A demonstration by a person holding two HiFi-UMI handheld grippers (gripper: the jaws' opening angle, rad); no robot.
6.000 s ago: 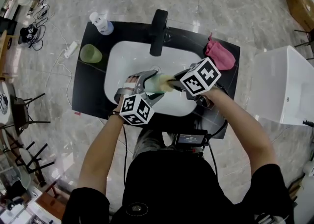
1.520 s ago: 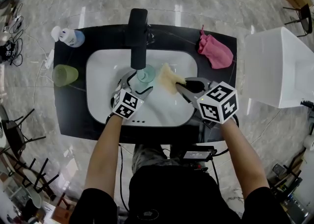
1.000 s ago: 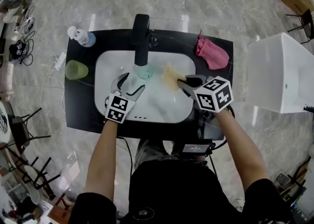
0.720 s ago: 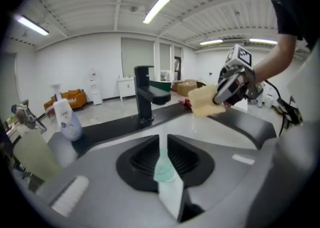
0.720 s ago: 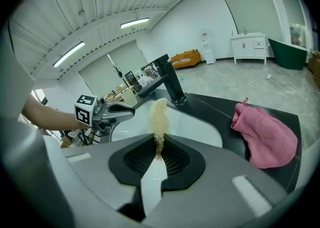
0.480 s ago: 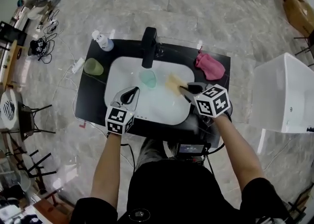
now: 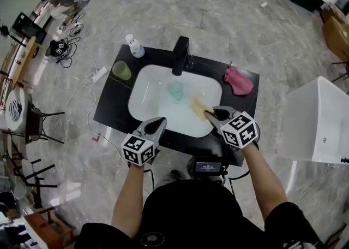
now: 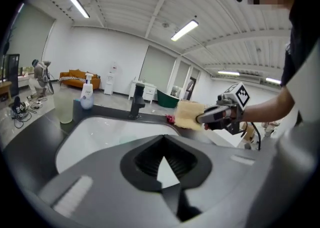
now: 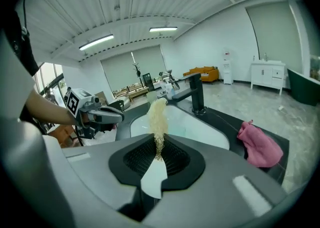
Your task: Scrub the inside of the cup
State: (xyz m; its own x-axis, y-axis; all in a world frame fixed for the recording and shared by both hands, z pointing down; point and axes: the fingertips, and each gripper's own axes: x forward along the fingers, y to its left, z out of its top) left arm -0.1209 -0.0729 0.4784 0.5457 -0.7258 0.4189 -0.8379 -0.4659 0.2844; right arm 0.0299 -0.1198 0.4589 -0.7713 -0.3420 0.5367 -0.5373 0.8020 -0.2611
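Presently, cup [image 7: 175, 90] sits in sink [image 7: 148, 94] below tap [image 7: 180, 55], apart from both tools: left tool [image 7: 157, 124] closed, empty; right tool [image 7: 209, 114] clamped on soft sponge [image 7: 197, 106]; cup judged light, slick plastic, best gripped across wall near rim.

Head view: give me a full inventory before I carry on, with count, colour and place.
white sink basin: one, white, set in black countertop.
black faucet: one, black, behind basin.
translucent pale-green cup: one, pale green, inside basin near faucet.
translucent yellow-green cup: one, yellow-green, countertop left of basin.
white pump bottle: one, white and blue, countertop's far-left corner.
pink cloth: one, pink, countertop right of basin.
yellow sponge: one, yellow, over basin, in right gripper.
left gripper: one, grey, shut, empty, at basin's near edge.
right gripper: one, grey, shut on yellow sponge.
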